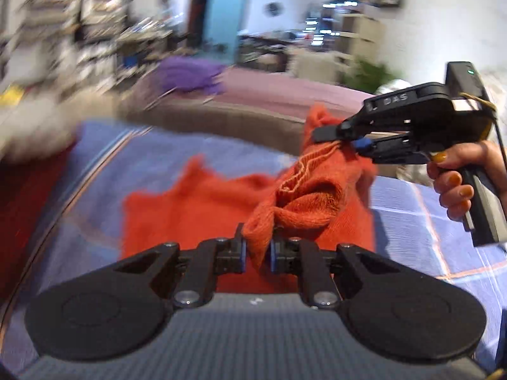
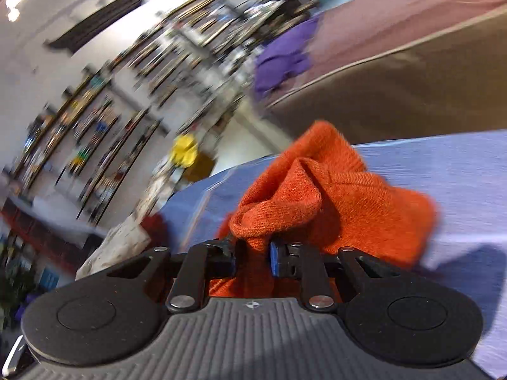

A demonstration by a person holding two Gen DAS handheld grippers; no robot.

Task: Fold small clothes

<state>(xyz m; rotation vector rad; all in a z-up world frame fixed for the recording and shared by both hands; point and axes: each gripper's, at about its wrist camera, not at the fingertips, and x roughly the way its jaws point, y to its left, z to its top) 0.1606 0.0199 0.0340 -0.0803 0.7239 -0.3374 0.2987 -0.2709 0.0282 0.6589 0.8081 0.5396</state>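
Blue checked sheet (image 1: 177, 164) covers the surface from 7 to 4 o'clock in the left wrist view; thin orange and white lines cross it. Past its far edge, at 12 o'clock, a brown bed (image 1: 240, 117) with a mauve cover; a purple cloth heap (image 1: 190, 74) sits on that cover at 11 o'clock. Background blurred: shelves at 10 o'clock, a light blue door (image 1: 225, 15) at 12.

Orange knitted garment (image 1: 196, 212) lies on the sheet at centre, its lower half flat, its right-hand part lifted and bunched. In the right wrist view the same garment (image 2: 358, 209) rises in a folded hump from 6 toward 1 o'clock, sheet (image 2: 443, 164) behind it.

Left gripper (image 1: 257, 250) at 6 o'clock: blue-padded fingers pinched on a hanging fold of the knit, cloth filling the gap.

Right gripper (image 1: 343, 141) enters at 2 o'clock in the left wrist view, held by a hand (image 1: 462, 177) with yellow-orange nails. Its fingers are clamped on a raised edge of the garment, well above the sheet. From its own camera the right gripper (image 2: 253, 251) shows knit squeezed between the two pads.

A yellow object (image 2: 184, 152), too blurred to name, at 10 o'clock in the right wrist view.
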